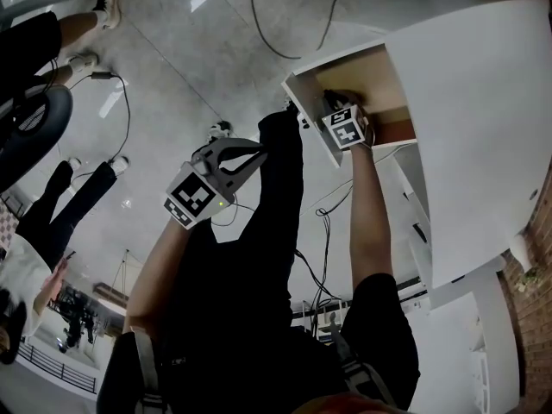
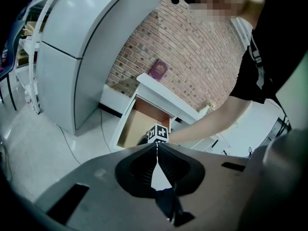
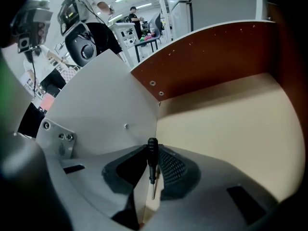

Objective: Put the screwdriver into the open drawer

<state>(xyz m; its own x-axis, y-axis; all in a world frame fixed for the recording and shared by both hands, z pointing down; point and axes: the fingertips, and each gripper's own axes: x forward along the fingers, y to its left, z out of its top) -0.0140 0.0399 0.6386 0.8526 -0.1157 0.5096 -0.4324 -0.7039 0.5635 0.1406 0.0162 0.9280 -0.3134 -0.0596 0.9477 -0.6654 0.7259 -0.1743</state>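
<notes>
Our right arm stretches out, its tongs [image 1: 335, 103] tipped steeply down inside the open drawer [image 1: 371, 69], clamped on the screwdriver [image 3: 152, 159]. Our left tongs [image 2: 156, 146] hang closed, empty, well short of the drawer.

Two tools: left tool [image 2: 156, 147] and right tool [image 3: 154, 150]; one screwdriver [image 3: 152, 158], one drawer [image 3: 231, 119], one maroon book [image 2: 158, 71].

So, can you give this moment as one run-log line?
right gripper: shut on screwdriver | inside open drawer | left gripper: shut, empty

Black screwdriver [image 3: 152, 154], apparently handle-down, inside open drawer [image 3: 231, 119].
</notes>
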